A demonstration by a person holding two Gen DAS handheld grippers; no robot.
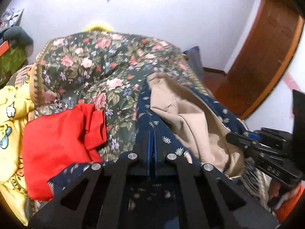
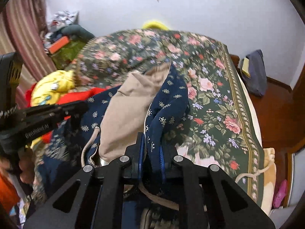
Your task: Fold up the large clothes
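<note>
A navy patterned garment (image 1: 146, 106) (image 2: 171, 103) with a beige lining (image 1: 181, 112) (image 2: 129, 103) is bunched up over a floral bedspread (image 1: 85, 61) (image 2: 219, 105). My left gripper (image 1: 152, 133) is shut, its blue pads pinching a fold of the navy cloth. In the right wrist view it comes in from the left, tip (image 2: 83, 105) at the garment's left edge. My right gripper (image 2: 150, 141) is shut on another navy fold beside the lining. The left wrist view shows it at the right (image 1: 228, 137), against the beige cloth. The cloth hangs between the two grips.
A red garment (image 1: 57, 143) (image 2: 80, 95) and a yellow printed one (image 1: 11, 114) (image 2: 55, 84) lie left of the navy piece. A wooden door (image 1: 263, 57) and wood floor (image 2: 272, 114) lie right of the bed, with a dark bag (image 2: 255, 72) against the wall. Clutter sits at the far left.
</note>
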